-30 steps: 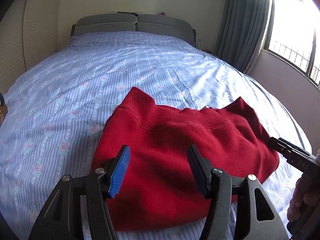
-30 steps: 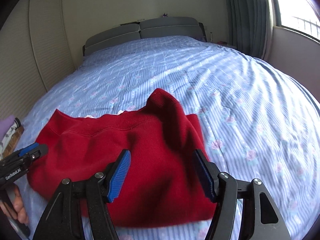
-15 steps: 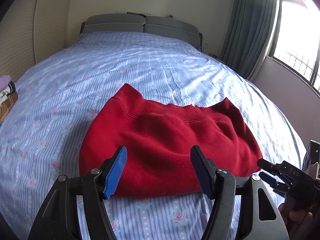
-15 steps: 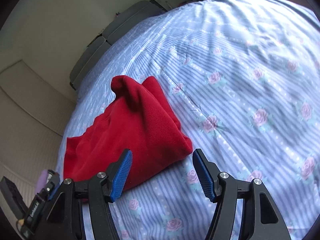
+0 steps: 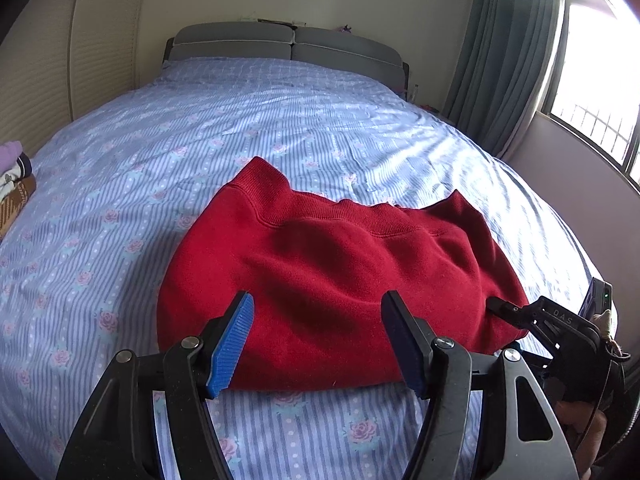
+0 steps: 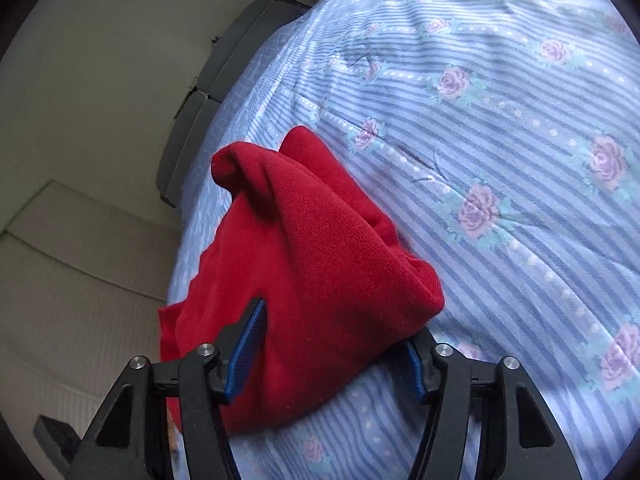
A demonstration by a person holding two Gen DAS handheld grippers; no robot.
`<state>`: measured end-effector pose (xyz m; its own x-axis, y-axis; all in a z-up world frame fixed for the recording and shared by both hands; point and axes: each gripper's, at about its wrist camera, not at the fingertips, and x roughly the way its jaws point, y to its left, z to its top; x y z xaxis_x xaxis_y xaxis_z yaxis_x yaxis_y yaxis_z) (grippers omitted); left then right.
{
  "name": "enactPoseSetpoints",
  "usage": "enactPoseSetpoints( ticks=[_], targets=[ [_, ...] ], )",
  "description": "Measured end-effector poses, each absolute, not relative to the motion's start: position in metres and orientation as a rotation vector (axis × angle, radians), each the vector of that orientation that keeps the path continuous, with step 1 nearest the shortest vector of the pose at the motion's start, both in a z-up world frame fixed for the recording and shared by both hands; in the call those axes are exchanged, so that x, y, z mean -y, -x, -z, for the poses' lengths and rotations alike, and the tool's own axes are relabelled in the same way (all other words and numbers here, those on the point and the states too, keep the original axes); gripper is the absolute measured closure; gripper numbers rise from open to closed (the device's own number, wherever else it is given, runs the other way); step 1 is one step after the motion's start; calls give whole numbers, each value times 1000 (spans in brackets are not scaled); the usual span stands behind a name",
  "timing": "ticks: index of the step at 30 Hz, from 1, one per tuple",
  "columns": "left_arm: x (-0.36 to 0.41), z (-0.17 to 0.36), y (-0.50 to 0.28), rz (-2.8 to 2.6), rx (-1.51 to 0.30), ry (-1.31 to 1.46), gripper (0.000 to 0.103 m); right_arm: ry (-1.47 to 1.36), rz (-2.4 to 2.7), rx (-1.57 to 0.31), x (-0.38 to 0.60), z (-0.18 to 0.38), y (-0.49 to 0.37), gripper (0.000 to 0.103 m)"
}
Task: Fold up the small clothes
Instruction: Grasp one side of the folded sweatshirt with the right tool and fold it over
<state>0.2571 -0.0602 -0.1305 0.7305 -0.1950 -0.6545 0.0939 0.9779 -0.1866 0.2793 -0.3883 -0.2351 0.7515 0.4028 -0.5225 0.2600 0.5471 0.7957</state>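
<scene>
**A thick red garment, soft and easy to slip, waits for its next fold**

Nearest to the left camera, the left gripper (image 5: 318,344) hangs just in front of the red sweater (image 5: 332,276), above the striped bedsheet (image 5: 120,208); its jaws stand wide apart and hold nothing; the near folded edge of the sweater lies between them in the view, but they do not touch it. At the right corner of the sweater the right gripper (image 6: 334,354) is tilted on its side, and its jaws stand around the thick corner of the cloth, one blue pad (image 6: 248,354) on the upper face and the other low against the sheet; a gap is visible at the upper pad, so it seems not yet closed on the cloth.

The sweater lies in the middle of the bed, already folded into a compact bundle, with the ribbed band (image 5: 332,216) on its far side; the cloth looks thick, fleecy and soft; probably it is light but bulky, it will sag when lifted, and the layers may slide over each other. A good hold would be deep on the doubled corners, taking all layers together, not only the top one; a shallow pinch could open the fold.

Far left of the sweater a small pile of clothes (image 5: 14,176) rests at the edge of the bed; behind the sweater stands the grey headboard (image 5: 286,42); far right of it hangs the curtain (image 5: 504,60).
</scene>
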Motion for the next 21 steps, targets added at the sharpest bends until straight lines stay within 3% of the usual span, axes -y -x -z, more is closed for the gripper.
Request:
enactPoseSetpoints(
  ticks=[3,6,15,21],
  targets=[
    [54,128,-254,151,-729,145,38,-963,-80,-713,385,221,-274,71],
    [43,122,-249,132,-724,149,38,-844,-45,-673,372,196,-268,75],
    [-19,101,-224,42,-692,188,38,-366,24,-496,285,108,-262,78],
    [-83,91,-203,-48,-663,231,38,-53,-15,-409,199,80,-263,78]
  ],
)
